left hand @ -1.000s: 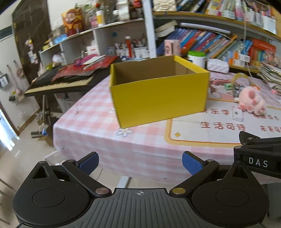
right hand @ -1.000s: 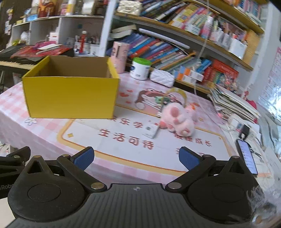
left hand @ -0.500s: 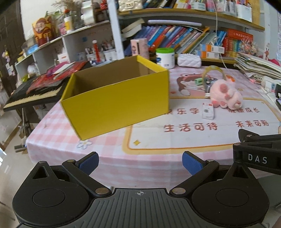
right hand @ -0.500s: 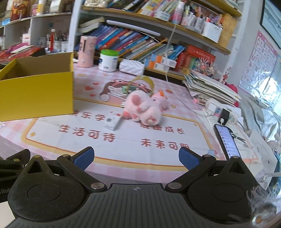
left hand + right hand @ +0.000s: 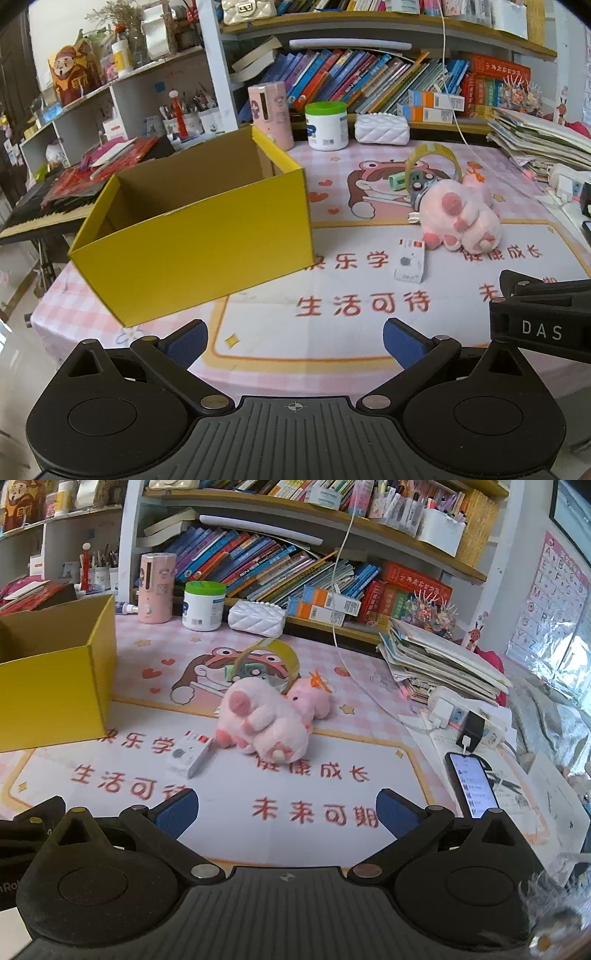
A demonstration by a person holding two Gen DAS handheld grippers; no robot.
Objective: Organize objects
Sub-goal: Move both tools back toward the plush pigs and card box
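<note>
An open yellow cardboard box (image 5: 195, 236) (image 5: 55, 686) stands empty on the left of the pink table mat. Right of it lie a pink plush pig (image 5: 460, 216) (image 5: 266, 720), a small white packet (image 5: 409, 260) (image 5: 190, 755) and a roll of yellow tape (image 5: 432, 162) (image 5: 267, 655) with small items behind the plush. My left gripper (image 5: 293, 343) is open near the table's front edge, facing the box and packet. My right gripper (image 5: 286, 812) is open too, over the mat in front of the plush. Part of the right gripper (image 5: 543, 317) shows in the left wrist view.
A pink canister (image 5: 155, 587), a white jar with a green lid (image 5: 204, 605) and a white quilted pouch (image 5: 256, 616) line the back edge under bookshelves. A stack of papers (image 5: 439, 661), a power strip (image 5: 465, 720) and a phone (image 5: 471, 784) sit at the right. A keyboard (image 5: 40, 206) stands left.
Both grippers have swung to the right and come closer to the table; the box has slid left in both views and the plush, packet and phone have come nearer the middle.
</note>
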